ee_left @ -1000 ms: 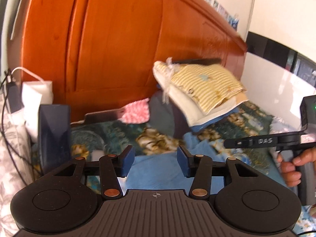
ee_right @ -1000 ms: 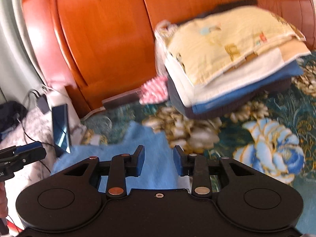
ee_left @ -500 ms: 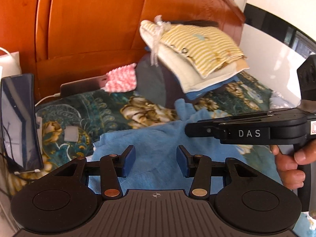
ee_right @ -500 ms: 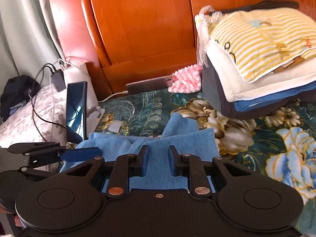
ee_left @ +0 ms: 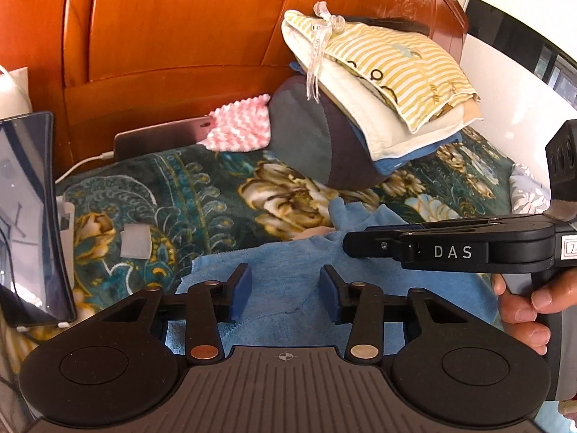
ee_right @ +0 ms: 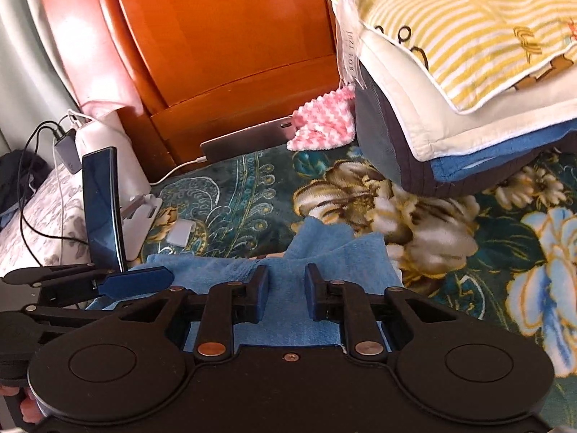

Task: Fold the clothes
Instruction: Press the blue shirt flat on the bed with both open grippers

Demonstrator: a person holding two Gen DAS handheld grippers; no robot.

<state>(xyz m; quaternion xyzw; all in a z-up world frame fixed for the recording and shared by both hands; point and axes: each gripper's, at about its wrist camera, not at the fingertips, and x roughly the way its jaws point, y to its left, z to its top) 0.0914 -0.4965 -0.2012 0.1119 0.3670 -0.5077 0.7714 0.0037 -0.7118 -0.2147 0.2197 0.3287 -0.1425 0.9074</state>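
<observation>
The blue cloth (ee_left: pixel 288 281) lies rumpled on the floral blanket (ee_left: pixel 202 195), its far edge free and bare blanket beyond it. Both tools hang over the cloth. The left gripper (ee_left: pixel 285 288) stands part open, gripping nothing. The right gripper (ee_right: pixel 286 292) has just been closing; a narrow gap remains, and I cannot tell whether cloth lies in it. A folded stack (ee_right: pixel 461 83), headboard (ee_left: pixel 180 36) and propped phone (ee_right: pixel 102 209) hem in the far side.
</observation>
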